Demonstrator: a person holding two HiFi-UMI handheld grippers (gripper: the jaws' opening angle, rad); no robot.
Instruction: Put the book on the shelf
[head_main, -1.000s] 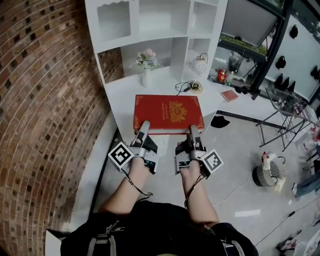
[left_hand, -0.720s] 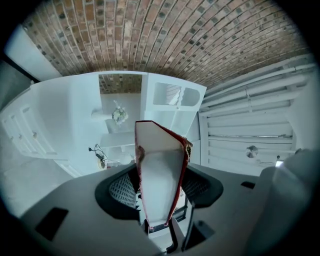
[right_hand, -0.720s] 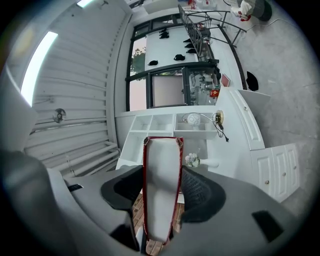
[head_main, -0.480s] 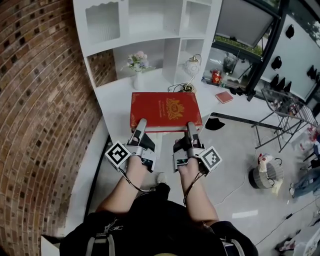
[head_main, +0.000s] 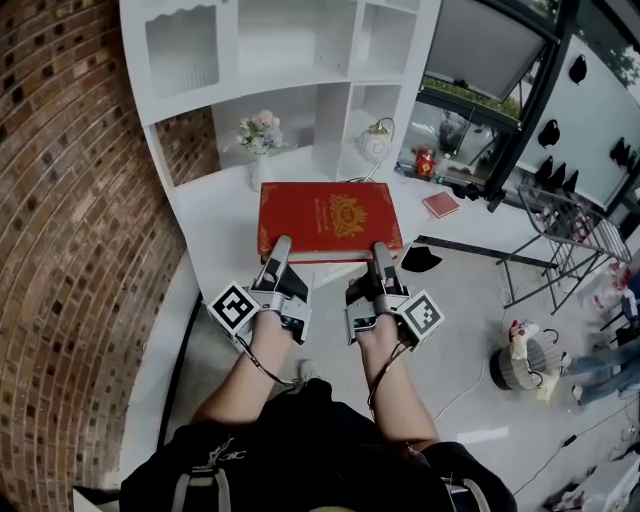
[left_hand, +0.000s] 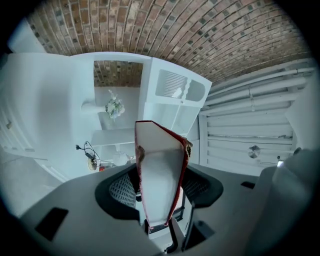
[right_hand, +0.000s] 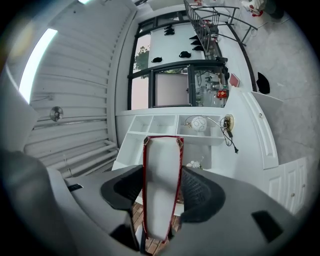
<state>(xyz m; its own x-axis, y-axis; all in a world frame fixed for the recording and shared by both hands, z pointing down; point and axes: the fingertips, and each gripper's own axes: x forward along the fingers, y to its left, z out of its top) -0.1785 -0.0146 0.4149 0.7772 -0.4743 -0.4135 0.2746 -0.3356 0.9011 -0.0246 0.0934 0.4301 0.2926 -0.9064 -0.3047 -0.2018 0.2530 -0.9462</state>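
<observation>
A thick red book (head_main: 328, 217) with a gold crest is held flat above the white desk (head_main: 215, 230), in front of the white shelf unit (head_main: 270, 60). My left gripper (head_main: 280, 247) is shut on its near edge at the left, my right gripper (head_main: 381, 250) on the near edge at the right. In the left gripper view the book's white page edge (left_hand: 159, 185) stands between the black pads. The right gripper view shows the red book (right_hand: 161, 187) clamped the same way, with the shelf unit (right_hand: 165, 125) beyond.
On the desk stand a vase of flowers (head_main: 257, 135), a small white lamp (head_main: 375, 142) with a cord, and a small red booklet (head_main: 440, 204) to the right. A brick wall (head_main: 60, 250) runs along the left. Metal racks (head_main: 560, 230) and a basket (head_main: 525, 365) stand on the floor at right.
The book and both grippers have kept their grip. The view has shifted so that the shelf unit and desk sit further left and more of the shelf shows.
</observation>
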